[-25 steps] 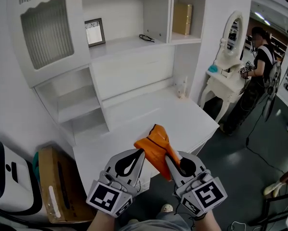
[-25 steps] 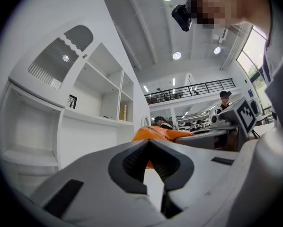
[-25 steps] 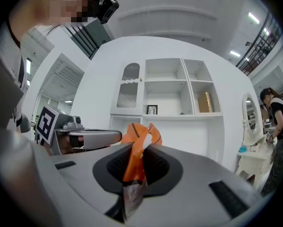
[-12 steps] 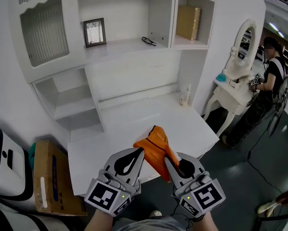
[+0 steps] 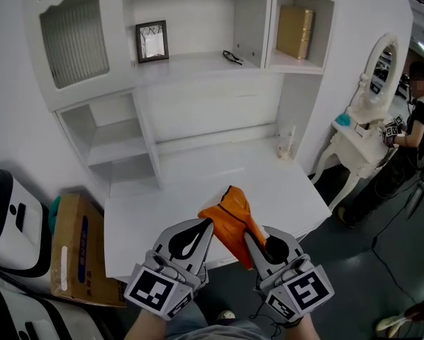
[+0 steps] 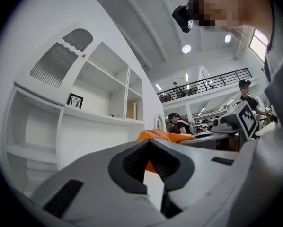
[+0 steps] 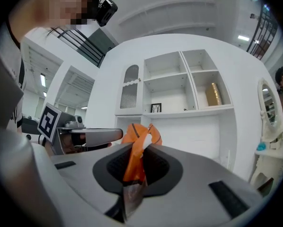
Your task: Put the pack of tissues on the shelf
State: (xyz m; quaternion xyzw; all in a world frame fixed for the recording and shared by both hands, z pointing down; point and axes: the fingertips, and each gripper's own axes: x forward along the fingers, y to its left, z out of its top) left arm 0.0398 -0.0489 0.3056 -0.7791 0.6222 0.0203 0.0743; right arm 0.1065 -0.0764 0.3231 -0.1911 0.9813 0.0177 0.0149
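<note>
Our right gripper (image 5: 250, 235) has its jaws clamped on one end of the orange pack of tissues (image 5: 230, 217); in the right gripper view the wrapper is pinched between the two pads and rises above them. Our left gripper (image 5: 205, 224) has its jaws closed together with nothing between them, its tip just beside the pack on the left. We cannot tell whether the two touch. We hold the pack in the air over the near edge of the white desk (image 5: 198, 186), well short of the shelves.

Beyond the desk stands the white shelf unit (image 5: 198, 66). Its middle shelf carries a small picture frame (image 5: 152, 41) and a pair of glasses (image 5: 232, 57), and the compartment to the right holds a gold box (image 5: 296, 32). A small bottle (image 5: 286, 144) stands at the back right of the desk.

Left of the desk, a cardboard box (image 5: 74, 250) sits on the floor. To the right are a white vanity (image 5: 368, 129) with an oval mirror and a person (image 5: 423, 115) in dark clothes.
</note>
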